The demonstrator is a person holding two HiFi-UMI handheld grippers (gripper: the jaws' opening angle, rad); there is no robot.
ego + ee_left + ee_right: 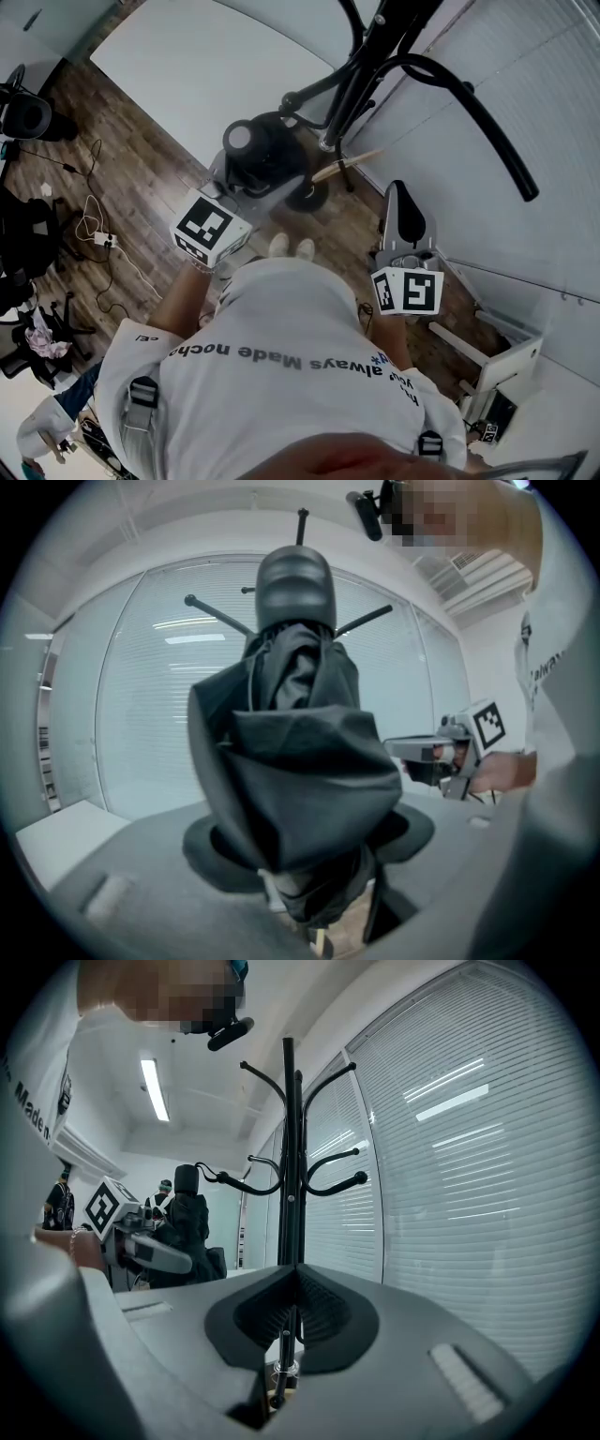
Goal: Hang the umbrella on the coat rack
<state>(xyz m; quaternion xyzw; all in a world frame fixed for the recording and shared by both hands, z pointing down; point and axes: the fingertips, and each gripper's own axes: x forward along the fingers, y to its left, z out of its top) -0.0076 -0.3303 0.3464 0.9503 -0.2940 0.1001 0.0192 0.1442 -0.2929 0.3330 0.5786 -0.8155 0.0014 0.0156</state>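
Observation:
The folded black umbrella (267, 155) stands upright in my left gripper (239, 192), whose jaws are shut on its bunched fabric. In the left gripper view the umbrella (295, 761) fills the middle, its rounded black end on top, and it hides the left gripper (300, 864) pads. The black coat rack (361, 66) stands just beyond, with curved hooks (469, 103) reaching right. My right gripper (398, 197) points up beside the rack, shut and empty. In the right gripper view the right gripper (295, 1274) faces the coat rack pole (292, 1176), and the umbrella (187, 1222) shows at the left.
The rack's round base (307, 197) rests on the wooden floor by my feet. A white table (206, 56) lies ahead to the left. Cables (98, 230) and chairs (23, 112) are at the left. Window blinds (450, 1147) close off the right side.

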